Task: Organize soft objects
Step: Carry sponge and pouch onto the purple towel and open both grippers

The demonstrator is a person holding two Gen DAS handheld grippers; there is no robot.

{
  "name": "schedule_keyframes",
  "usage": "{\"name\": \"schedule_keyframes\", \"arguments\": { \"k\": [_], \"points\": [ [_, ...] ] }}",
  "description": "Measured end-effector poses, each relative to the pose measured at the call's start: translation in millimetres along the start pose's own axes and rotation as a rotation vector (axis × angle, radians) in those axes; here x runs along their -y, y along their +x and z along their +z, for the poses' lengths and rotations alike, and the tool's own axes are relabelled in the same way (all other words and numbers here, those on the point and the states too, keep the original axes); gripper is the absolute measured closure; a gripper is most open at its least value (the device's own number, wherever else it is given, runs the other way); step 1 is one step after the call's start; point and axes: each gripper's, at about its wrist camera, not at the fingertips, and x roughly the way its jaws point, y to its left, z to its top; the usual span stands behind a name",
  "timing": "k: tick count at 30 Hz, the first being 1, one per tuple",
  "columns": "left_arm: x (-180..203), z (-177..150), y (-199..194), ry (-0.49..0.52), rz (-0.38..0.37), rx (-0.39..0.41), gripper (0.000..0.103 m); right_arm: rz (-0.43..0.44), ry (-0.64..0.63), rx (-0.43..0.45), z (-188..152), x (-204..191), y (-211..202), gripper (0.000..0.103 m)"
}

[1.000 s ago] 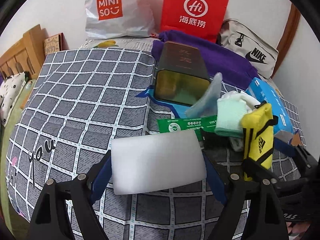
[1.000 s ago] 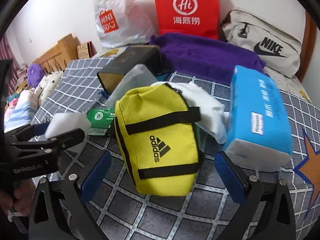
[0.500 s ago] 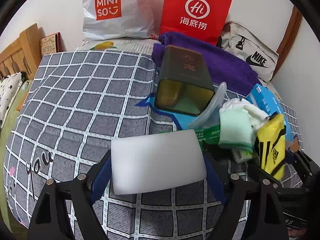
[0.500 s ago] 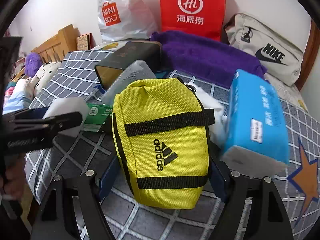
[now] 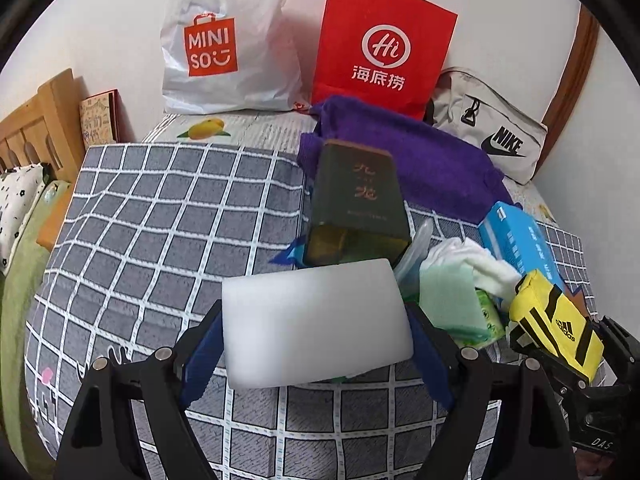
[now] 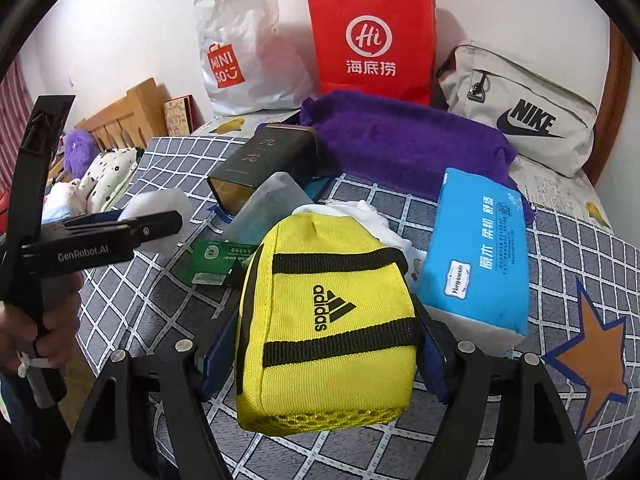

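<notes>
My left gripper point(image 5: 316, 332) is shut on a white foam block point(image 5: 312, 312), held above the grey checked bedcover point(image 5: 160, 220). My right gripper point(image 6: 326, 344) has a yellow Adidas pouch point(image 6: 328, 300) between its blue pads; the jaws are closing and press on its sides, with the pouch lifted off the bed. In the left wrist view that pouch point(image 5: 556, 320) hangs at the right edge. Behind lie a white cloth point(image 5: 472, 260), a pale green sponge point(image 5: 448, 296), a purple towel point(image 5: 400, 160) and a blue tissue pack point(image 6: 480, 248).
A dark tin box point(image 5: 356, 196) lies on its side mid-bed, beside a clear plastic piece point(image 6: 272, 204) and a green packet point(image 6: 216, 260). A Miniso bag point(image 5: 224, 40), a red paper bag point(image 5: 384, 48) and a Nike bag point(image 5: 492, 132) line the wall. A wooden headboard point(image 5: 36, 128) stands left.
The right jaws closed onto the yellow pouch and raised it off the bed. The left gripper rose too, still holding the foam block.
</notes>
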Motion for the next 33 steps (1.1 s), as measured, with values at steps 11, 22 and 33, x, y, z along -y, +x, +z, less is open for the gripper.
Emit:
{"name": "schedule_keyframes", "arguments": {
  "k": [11, 22, 33],
  "points": [
    [11, 38, -8, 0.042, -0.01, 0.028, 0.019, 0.021, 0.047, 0.06, 28, 21, -16, 0.031],
    [35, 99, 5, 0.118, -0.015, 0.052, 0.019, -0.055, 0.069, 0.099, 75, 60, -6, 0.031],
    [60, 164, 54, 0.191, -0.001, 0.025, 0.019, -0.114, 0.096, 0.13, 136, 107, 29, 0.031]
  ]
}}
